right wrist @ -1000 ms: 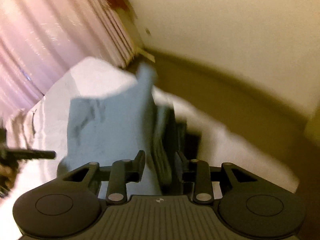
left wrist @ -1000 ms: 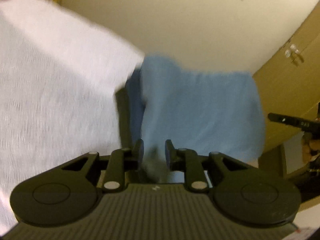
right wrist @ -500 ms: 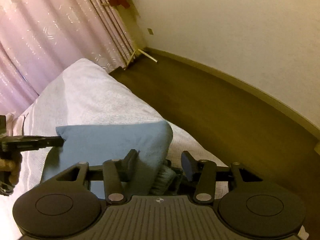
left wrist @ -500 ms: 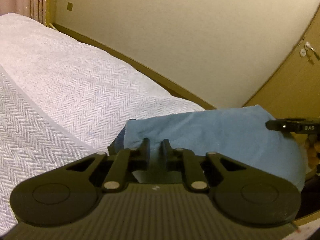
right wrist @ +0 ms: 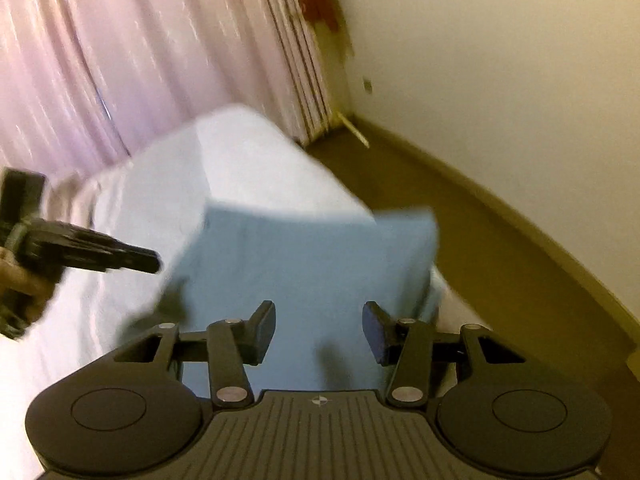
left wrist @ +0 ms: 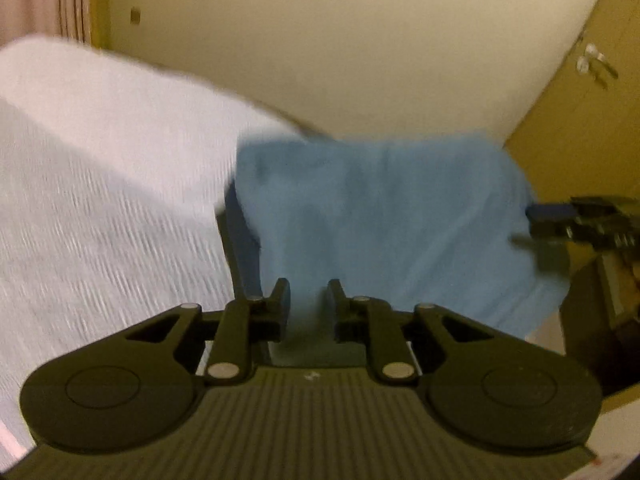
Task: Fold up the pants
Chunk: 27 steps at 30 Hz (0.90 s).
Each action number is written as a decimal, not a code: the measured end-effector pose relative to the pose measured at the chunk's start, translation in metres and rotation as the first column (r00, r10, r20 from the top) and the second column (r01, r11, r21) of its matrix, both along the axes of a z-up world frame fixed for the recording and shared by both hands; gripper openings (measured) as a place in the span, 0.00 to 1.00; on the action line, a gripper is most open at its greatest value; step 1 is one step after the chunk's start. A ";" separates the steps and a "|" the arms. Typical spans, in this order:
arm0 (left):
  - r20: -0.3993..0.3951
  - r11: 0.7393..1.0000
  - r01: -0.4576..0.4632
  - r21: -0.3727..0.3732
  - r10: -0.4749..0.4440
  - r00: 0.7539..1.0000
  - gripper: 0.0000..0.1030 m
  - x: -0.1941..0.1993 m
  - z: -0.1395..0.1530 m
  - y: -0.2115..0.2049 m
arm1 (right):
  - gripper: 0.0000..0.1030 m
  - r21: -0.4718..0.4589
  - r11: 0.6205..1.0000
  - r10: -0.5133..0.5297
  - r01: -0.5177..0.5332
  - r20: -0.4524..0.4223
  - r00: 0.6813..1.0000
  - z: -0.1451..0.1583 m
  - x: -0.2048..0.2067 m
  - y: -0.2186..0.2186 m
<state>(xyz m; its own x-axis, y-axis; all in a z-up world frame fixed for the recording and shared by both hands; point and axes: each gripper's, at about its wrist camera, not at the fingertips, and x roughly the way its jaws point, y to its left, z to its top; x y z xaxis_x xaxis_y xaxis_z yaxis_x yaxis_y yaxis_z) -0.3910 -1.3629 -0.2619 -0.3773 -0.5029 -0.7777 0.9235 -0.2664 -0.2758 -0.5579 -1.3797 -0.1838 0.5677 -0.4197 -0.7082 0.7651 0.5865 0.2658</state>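
Nearest, my left gripper (left wrist: 306, 304) is narrow, pinching an edge of the blue pants (left wrist: 380, 216). My right gripper (right wrist: 319, 330) stands wide, the cloth between its fingers but not pressed. One pair of pants, two grippers — the pants drape over the white bed (left wrist: 100, 184), folded at least once by the look of it. I judge this a fold being laid down; next I'd let go and smooth it. Beyond — pink curtains (right wrist: 140, 60), one wall (left wrist: 340, 48).
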 end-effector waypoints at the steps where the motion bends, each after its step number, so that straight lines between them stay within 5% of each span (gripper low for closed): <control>1: -0.002 1.000 -0.007 0.017 0.007 1.000 0.14 -0.001 -0.012 0.002 | 0.43 0.027 0.999 -0.029 0.029 0.010 1.000 -0.011 -0.006 -0.005; 4: -0.013 0.999 -0.048 0.006 0.048 0.999 0.14 -0.001 -0.028 0.007 | 0.42 0.057 0.998 -0.035 0.034 0.011 0.999 -0.024 -0.010 -0.013; 10: 0.007 0.991 -0.130 -0.015 0.130 0.991 0.15 -0.004 0.012 0.045 | 0.43 0.009 1.000 -0.014 0.014 -0.044 0.999 0.018 -0.012 0.019; 16: 0.042 0.972 -0.234 -0.018 0.234 0.971 0.45 -0.019 0.047 0.103 | 0.50 0.012 0.999 -0.041 0.044 -0.168 0.985 0.026 -0.010 0.085; 21: 0.064 0.957 -0.289 -0.016 0.290 0.955 0.83 -0.025 0.071 0.163 | 0.58 -0.006 0.993 -0.118 0.119 -0.185 0.976 0.056 -0.010 0.149; 27: 0.082 0.941 -0.333 -0.062 0.337 0.938 0.99 -0.025 0.114 0.244 | 0.69 -0.042 0.971 -0.240 0.237 -0.188 0.952 0.104 -0.009 0.228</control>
<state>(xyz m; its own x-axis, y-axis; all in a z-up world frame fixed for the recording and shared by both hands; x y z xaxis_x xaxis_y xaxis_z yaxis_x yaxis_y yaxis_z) -0.4161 -1.1193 -0.1475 -0.1102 -0.6241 -0.7736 0.9819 0.0524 -0.1821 -0.5668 -1.1519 -0.0794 0.3048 -0.5401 -0.7845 0.9186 0.3843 0.0922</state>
